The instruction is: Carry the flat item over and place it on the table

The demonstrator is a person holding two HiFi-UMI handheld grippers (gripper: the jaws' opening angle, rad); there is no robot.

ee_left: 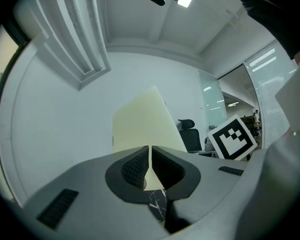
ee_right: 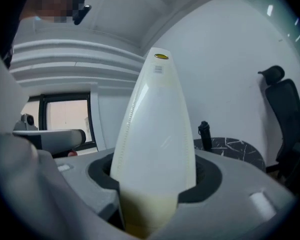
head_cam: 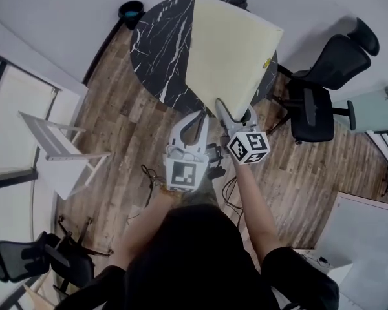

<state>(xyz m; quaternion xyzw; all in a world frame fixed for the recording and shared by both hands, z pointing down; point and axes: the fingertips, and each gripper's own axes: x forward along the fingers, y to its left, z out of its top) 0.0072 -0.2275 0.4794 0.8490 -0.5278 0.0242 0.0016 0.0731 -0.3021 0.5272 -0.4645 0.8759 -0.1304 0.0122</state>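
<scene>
A pale yellow flat board (head_cam: 226, 50) hangs tilted over the round black marble table (head_cam: 156, 50), covering its right half. Both grippers hold the board at its near edge. My left gripper (head_cam: 200, 116) is shut on the thin edge, which shows as a cream sliver (ee_left: 150, 156) between its pads, with a bit of marble (ee_left: 158, 204) below. My right gripper (head_cam: 237, 113) is shut on the board too. In the right gripper view the board (ee_right: 155, 134) fills the gap between the jaws and rises away to a small yellow sticker (ee_right: 161, 56).
A black office chair (head_cam: 323, 76) stands right of the table, and another (head_cam: 32, 260) is at the lower left. A white frame (head_cam: 58, 150) stands on the wood floor at left. Behind the table are a black bin (head_cam: 130, 8) and a dark bottle (ee_right: 204, 134). Cables (head_cam: 150, 174) lie near my feet.
</scene>
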